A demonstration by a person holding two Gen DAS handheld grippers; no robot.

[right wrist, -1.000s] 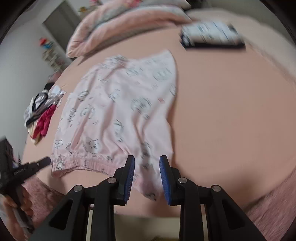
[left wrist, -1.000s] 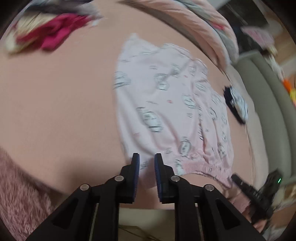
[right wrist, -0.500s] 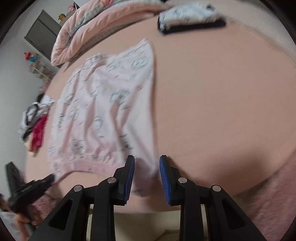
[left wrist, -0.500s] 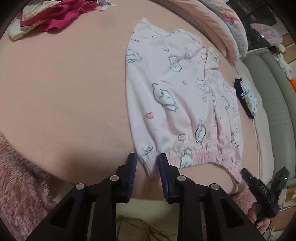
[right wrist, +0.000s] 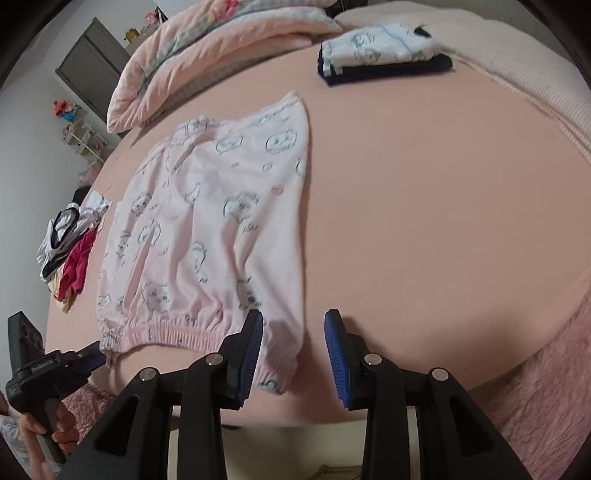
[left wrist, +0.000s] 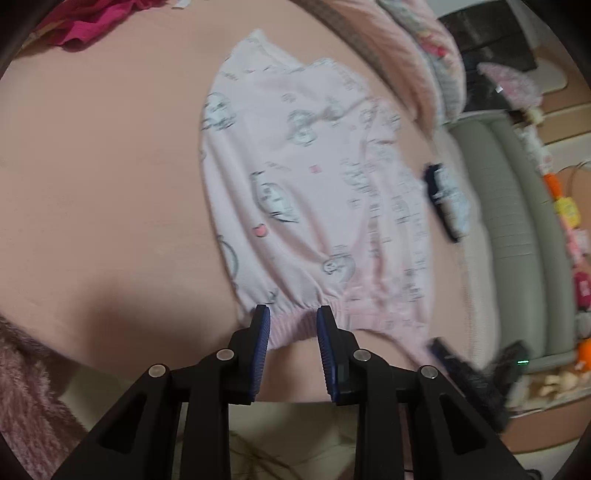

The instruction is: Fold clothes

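Pink printed pants (right wrist: 207,236) lie flat on the bed (right wrist: 424,206), waistband toward the near edge. Left gripper (left wrist: 291,314) is spread apart over the waistband's left end, gripping nothing. Right gripper (right wrist: 293,319) is spread wide over the right corner, empty.

1. Motion blur smears my left wrist view; the print on the pink garment (left wrist: 314,206) dissolves into grey streaks toward its right side; I cannot read the figures there.
2. My left gripper (left wrist: 291,325) straddles the elastic waistband; whether my pads touch the cloth I cannot tell.
3. The folded stack (left wrist: 448,201) is a dark-and-white smudge; its pieces cannot be counted.
4. My right gripper (right wrist: 293,328) hides part of the garment's hem; its left finger covers the waistband's end.
5. The magenta heap (left wrist: 92,18) is cut by the top edge; small items on the far shelf (right wrist: 83,142) are too tiny to identify.
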